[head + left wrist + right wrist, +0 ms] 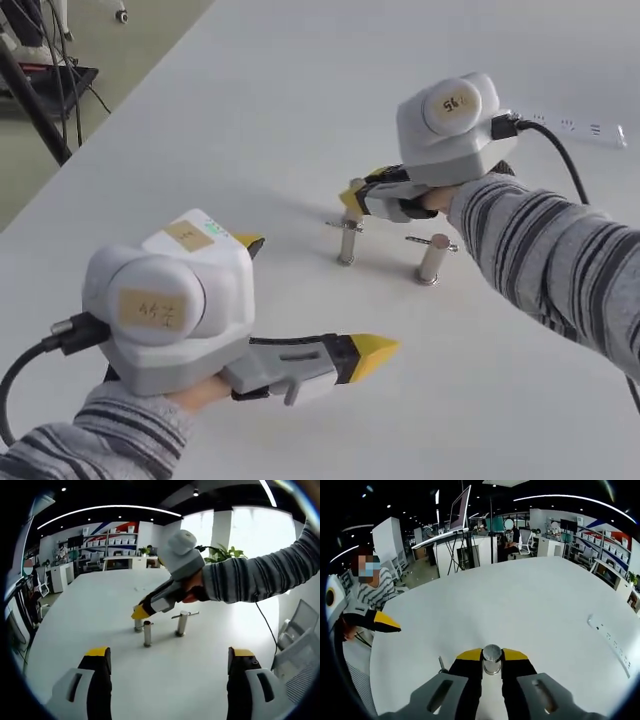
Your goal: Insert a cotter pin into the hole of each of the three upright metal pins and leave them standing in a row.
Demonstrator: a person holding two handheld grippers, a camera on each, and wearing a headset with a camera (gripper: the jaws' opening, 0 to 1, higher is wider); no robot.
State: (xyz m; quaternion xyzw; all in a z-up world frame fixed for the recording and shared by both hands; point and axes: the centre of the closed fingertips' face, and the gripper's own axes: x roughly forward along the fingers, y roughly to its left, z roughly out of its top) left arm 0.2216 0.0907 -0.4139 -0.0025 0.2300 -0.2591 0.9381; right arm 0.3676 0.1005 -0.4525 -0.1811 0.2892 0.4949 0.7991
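**Right gripper** (492,655). The jaws are pressed together on the top of one upright metal pin (492,652), one yellow tip on each side of its head. I judge this a steadying grip, meant to hold the pin plumb while it is lined up with its neighbours. The jaws cover its hole, so I cannot tell whether a cotter pin is in it.

**Left gripper** (170,652). The jaws are wide apart and carry nothing. It points at the group of pins from well short of them, above the bare white table (300,90). It looks parked there to leave the other tool room.

**Other two pins.** The second pin (346,243) stands just beside the right gripper's jaw tips, on the side toward the left gripper. The third pin (433,260) stands near, under the right gripper's body. Each has a thin cotter pin (345,226) through it crosswise near the top, so two of the three appear finished.

**Obstructions.** The second pin's wire ends project close to the closed jaws. A sideways shift of the right gripper could catch them and tip that pin.

**Surroundings.** A power strip (572,127) lies well beyond the right gripper, clear of the work. A black cable (560,150) trails from that gripper's rear.
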